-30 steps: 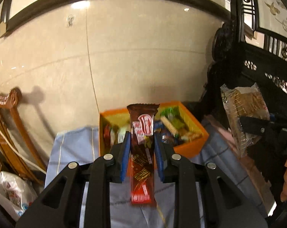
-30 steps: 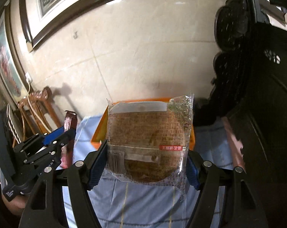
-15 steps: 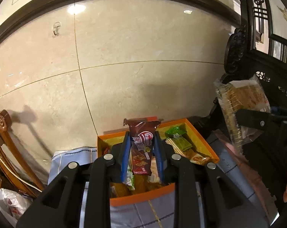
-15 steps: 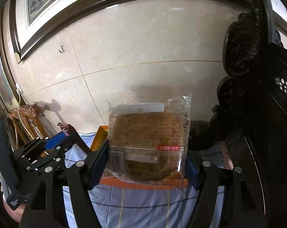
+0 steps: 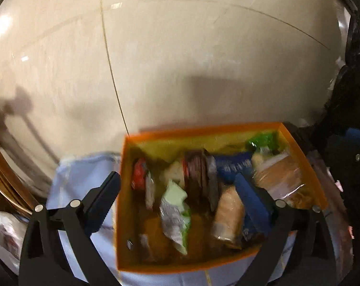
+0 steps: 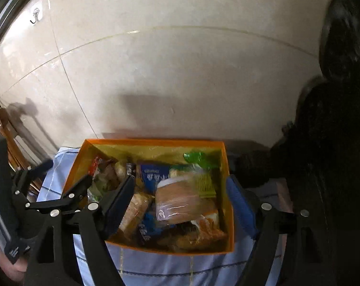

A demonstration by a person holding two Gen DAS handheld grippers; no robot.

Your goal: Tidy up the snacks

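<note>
Hovering over the orange box [image 5: 203,265], the left gripper [image 5: 180,205] is seen with its fingers [image 5: 103,200] spreading wide, and nothing is pinched between them. The left finger hangs outside the box's left wall, over the pale blue cloth [image 5: 84,174] that covers the desk; the right finger, faced in blue, is down among the packets. Between the two fingers lie a red-ended wrapper [image 5: 139,174], a green and white packet [image 5: 175,217] and a dark brown bar [image 5: 196,178], the last apparently placed there so that it joins the other snacks.

Further right, the right gripper [image 6: 180,205] is likewise held above the same box [image 6: 170,247], its fingers [image 6: 117,205] opening with nothing pressed by the pads. Between them rests the clear-wrapped round brown cake [image 6: 182,202], lying on other packets in the box's right half, with a blue packet [image 6: 153,174] and a green-topped one [image 6: 196,159] beyond the fingertips. The spread is judged to serve the release: both snacks are let go inside the box rather than beside it. The box is judged nearly full, so that further packets may pile high.
</note>
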